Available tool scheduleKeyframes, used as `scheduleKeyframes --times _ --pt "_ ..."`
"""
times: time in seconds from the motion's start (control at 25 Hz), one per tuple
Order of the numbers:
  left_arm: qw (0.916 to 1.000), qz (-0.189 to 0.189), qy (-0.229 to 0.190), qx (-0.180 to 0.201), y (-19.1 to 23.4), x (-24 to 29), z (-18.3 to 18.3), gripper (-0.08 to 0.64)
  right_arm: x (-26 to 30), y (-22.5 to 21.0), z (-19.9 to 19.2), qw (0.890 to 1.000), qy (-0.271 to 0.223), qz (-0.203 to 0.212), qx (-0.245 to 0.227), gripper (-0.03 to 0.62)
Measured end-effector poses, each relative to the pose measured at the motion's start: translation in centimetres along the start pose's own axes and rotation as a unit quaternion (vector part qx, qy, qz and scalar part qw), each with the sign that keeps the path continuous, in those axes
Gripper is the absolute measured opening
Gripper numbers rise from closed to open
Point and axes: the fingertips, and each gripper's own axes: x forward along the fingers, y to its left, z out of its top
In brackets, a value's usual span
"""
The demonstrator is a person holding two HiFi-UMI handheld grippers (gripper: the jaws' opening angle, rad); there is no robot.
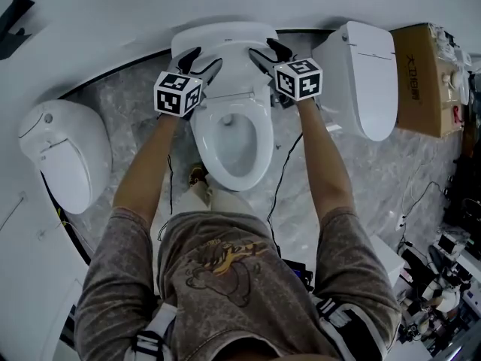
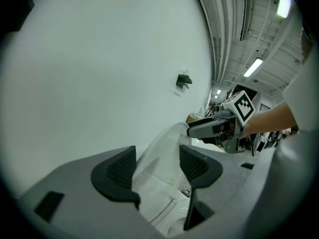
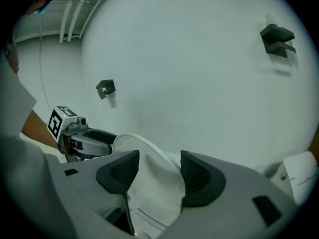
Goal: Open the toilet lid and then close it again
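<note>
The white toilet (image 1: pixel 231 138) stands in the middle under me, its seat ring down and the bowl showing. Its lid (image 1: pixel 225 45) stands upright against the wall. My left gripper (image 1: pixel 200 60) is at the lid's left edge and my right gripper (image 1: pixel 267 52) at its right edge. In the left gripper view the lid's rim (image 2: pixel 167 138) fills the gap of the left gripper (image 2: pixel 157 166), with the right gripper (image 2: pixel 214 127) beyond it. In the right gripper view the lid (image 3: pixel 149 156) sits between the pads of the right gripper (image 3: pixel 158 171), with the left gripper (image 3: pixel 87 138) beyond.
A closed toilet (image 1: pixel 64 153) stands to the left and another (image 1: pixel 364 74) to the right. A cardboard box (image 1: pixel 421 77) is further right. Black cables (image 1: pixel 282 175) run over the marble floor. The white wall is close behind the lid, with a small bracket (image 2: pixel 183 79) on it.
</note>
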Motion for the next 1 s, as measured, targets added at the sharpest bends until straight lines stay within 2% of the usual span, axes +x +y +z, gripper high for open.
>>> scheduleKeyframes --times 0.52,0.8,1.0 --pt "0.9987 -0.042 -0.006 -0.027 -3.3 -3.1 -1.0 0.268 -3.7 2.5 -1.1 0.999 -0.036 0.010 0.037 0.272" --pt "0.9941 -0.100 0.010 -0.039 -7.1 -6.4 -2.7 0.268 -7.8 5.2 -3.0 0.997 -0.039 0.025 0.070 0.272" --pt "0.9915 -0.117 0.012 -0.055 -10.0 -8.6 -4.4 0.268 -10.9 7.6 -5.3 0.997 -0.029 0.020 0.065 0.275"
